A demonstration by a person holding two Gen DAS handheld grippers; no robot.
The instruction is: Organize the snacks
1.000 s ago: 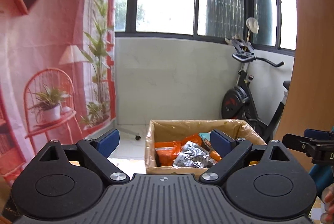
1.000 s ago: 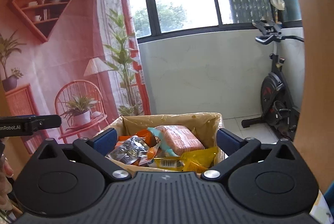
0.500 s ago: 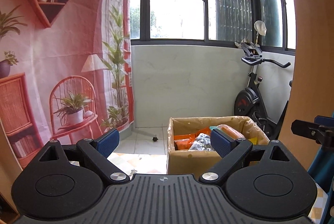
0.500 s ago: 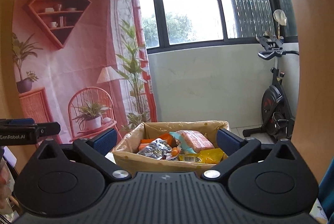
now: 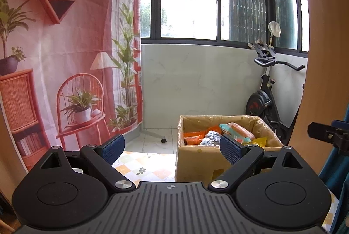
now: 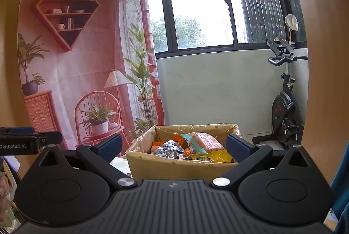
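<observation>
Checked yellow, orange and white cloth is seen covering the bench nearest the cameras. Over it the left tool is held with its blue-padded fingers spread wide and nothing between them; the right tool is likewise spread wide and empty, its blue pads framing the box beyond. An open brown cardboard box lined with clear plastic is stood on the cloth just past the fingers. Snack packets are piled inside it: an orange packet, a crinkled silver-and-black packet, a pink packet with a teal end and a yellow packet. Behind the box, a pink printed backdrop showing a chair and shelves is hung at the left, a black exercise bike is parked at the right, and dark-framed windows are set above a pale wall.
</observation>
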